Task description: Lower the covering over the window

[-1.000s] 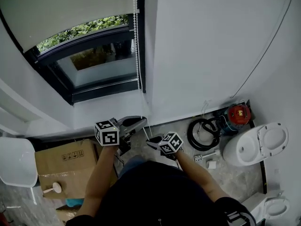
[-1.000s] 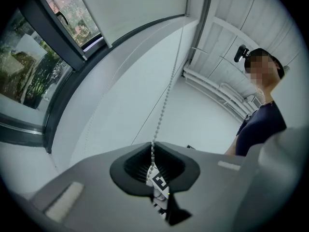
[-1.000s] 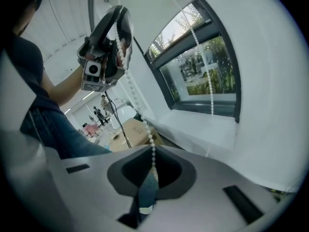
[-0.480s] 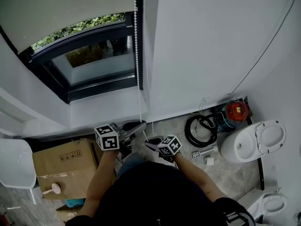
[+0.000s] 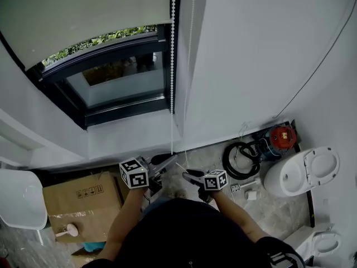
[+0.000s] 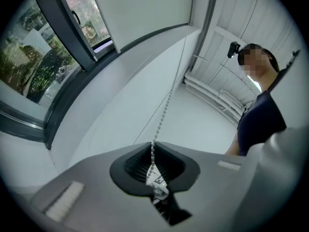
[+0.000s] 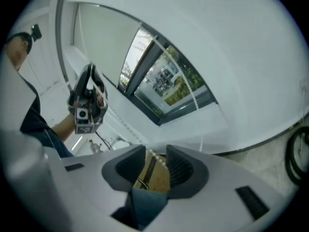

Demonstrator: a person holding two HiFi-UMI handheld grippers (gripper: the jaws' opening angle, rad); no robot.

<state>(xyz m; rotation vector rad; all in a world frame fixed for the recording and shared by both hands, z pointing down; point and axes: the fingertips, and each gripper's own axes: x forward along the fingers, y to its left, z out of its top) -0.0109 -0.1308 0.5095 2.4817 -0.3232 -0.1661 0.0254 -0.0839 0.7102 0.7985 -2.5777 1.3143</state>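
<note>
A pale roller blind (image 5: 83,10) covers the top of the dark-framed window (image 5: 117,82). A white bead chain (image 5: 173,49) hangs down beside the frame to both grippers. My left gripper (image 5: 163,161) is shut on the chain, and the beads (image 6: 166,100) run straight up out of its closed pads (image 6: 153,154). Just right of it, my right gripper (image 5: 187,176) has just been opening its jaws. They now stand apart with the chain (image 7: 155,157) passing loosely between them, and neither pad presses on it. The left gripper (image 7: 87,100) also shows in the right gripper view.
A cardboard box (image 5: 83,202) and a white basin (image 5: 22,200) stand on the floor at the left. At the right are a coiled black hose (image 5: 241,159), a red device (image 5: 281,137) and a white toilet (image 5: 304,171). A white wall lies below the window.
My right gripper has rolled and slid a little down and to the right in the head view. The left gripper keeps its grip on the chain and has barely moved.
</note>
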